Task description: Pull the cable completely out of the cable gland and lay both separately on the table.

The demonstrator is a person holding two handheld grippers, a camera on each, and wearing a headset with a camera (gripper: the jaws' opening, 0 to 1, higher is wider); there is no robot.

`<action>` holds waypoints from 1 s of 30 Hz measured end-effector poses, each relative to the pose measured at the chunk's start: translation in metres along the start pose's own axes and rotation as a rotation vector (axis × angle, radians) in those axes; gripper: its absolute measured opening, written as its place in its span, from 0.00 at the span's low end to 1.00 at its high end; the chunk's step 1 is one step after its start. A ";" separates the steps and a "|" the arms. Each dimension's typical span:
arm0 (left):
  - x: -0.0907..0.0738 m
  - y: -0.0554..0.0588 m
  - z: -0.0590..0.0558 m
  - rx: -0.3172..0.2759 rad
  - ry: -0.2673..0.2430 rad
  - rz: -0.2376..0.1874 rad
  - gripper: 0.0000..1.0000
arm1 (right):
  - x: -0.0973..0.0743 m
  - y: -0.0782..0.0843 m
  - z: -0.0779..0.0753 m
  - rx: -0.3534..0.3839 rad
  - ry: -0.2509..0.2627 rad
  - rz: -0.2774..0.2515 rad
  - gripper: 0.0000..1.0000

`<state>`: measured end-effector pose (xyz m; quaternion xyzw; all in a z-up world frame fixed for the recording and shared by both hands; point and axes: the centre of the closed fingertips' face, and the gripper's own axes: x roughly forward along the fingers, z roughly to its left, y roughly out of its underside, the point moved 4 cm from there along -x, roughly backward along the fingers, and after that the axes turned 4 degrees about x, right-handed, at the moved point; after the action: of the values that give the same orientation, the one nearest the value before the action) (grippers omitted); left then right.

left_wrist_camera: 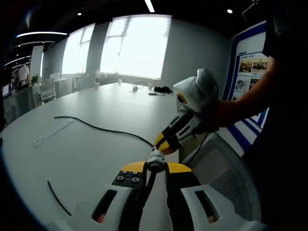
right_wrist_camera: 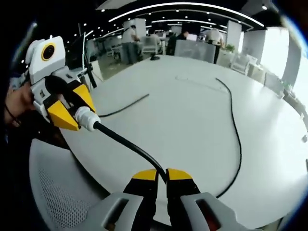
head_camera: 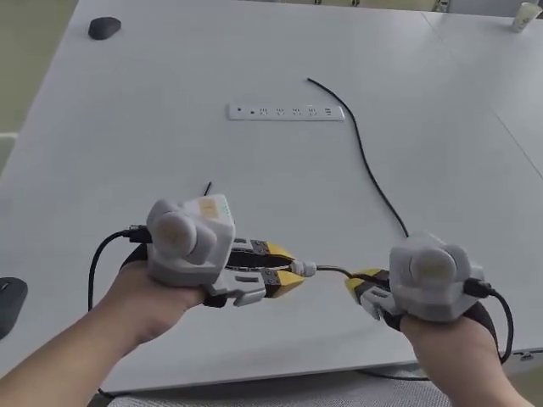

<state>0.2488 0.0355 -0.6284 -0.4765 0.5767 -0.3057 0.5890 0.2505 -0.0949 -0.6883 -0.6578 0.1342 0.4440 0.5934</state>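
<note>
My left gripper (head_camera: 295,273) is shut on a small white cable gland (head_camera: 304,269), held above the table's near edge. In the left gripper view the gland (left_wrist_camera: 155,161) sits between the yellow jaw tips. A black cable (head_camera: 366,165) comes out of the gland, spans a short gap to my right gripper (head_camera: 356,284), then trails across the table toward the far side. My right gripper (right_wrist_camera: 162,174) is shut on the cable (right_wrist_camera: 125,142), a little way from the gland (right_wrist_camera: 86,118). The cable is still seated in the gland.
A white power strip (head_camera: 286,112) lies at the middle back of the white table (head_camera: 127,153). A short loose black wire piece (head_camera: 208,188) lies behind the left gripper. A dark mouse (head_camera: 103,27) sits far left, and a black object (head_camera: 10,305) at the left edge.
</note>
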 end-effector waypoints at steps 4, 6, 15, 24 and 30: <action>0.001 0.000 0.000 0.002 0.002 0.002 0.15 | 0.001 0.002 0.000 0.011 0.010 0.016 0.01; 0.000 0.001 0.000 0.001 0.002 0.004 0.15 | 0.001 0.001 0.000 -0.009 0.011 0.019 0.01; -0.003 0.001 0.004 -0.014 -0.004 -0.006 0.15 | -0.008 0.000 0.006 -0.062 -0.020 0.015 0.03; -0.006 -0.003 0.006 -0.013 -0.008 -0.016 0.15 | -0.025 -0.009 0.013 -0.090 -0.029 -0.012 0.14; -0.005 -0.002 0.005 -0.015 -0.005 -0.013 0.15 | -0.034 -0.027 0.033 -0.295 -0.043 -0.056 0.17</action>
<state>0.2532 0.0407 -0.6250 -0.4853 0.5746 -0.3039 0.5848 0.2359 -0.0704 -0.6421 -0.7315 0.0364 0.4562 0.5055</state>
